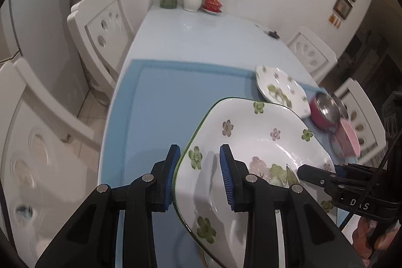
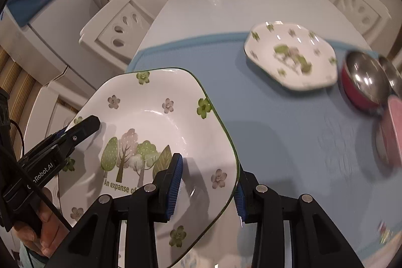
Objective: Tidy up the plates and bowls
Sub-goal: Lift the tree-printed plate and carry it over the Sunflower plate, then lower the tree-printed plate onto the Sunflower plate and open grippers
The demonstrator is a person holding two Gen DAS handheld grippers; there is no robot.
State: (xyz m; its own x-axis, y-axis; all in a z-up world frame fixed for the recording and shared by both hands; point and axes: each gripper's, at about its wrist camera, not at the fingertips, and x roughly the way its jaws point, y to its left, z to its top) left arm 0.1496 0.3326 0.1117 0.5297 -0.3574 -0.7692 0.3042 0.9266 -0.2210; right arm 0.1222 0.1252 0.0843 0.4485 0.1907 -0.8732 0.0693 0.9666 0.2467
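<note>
My own fingers are covering the near edge of the flowered plate (image 2: 160,117), and the printed line on it is breaking off behind my right gripper (image 2: 208,182). The far plate (image 2: 291,57), the steel bowls (image 2: 364,82) and the pink thing (image 2: 395,129) are smearing into blur — the last one running off the frame's edge.
</note>
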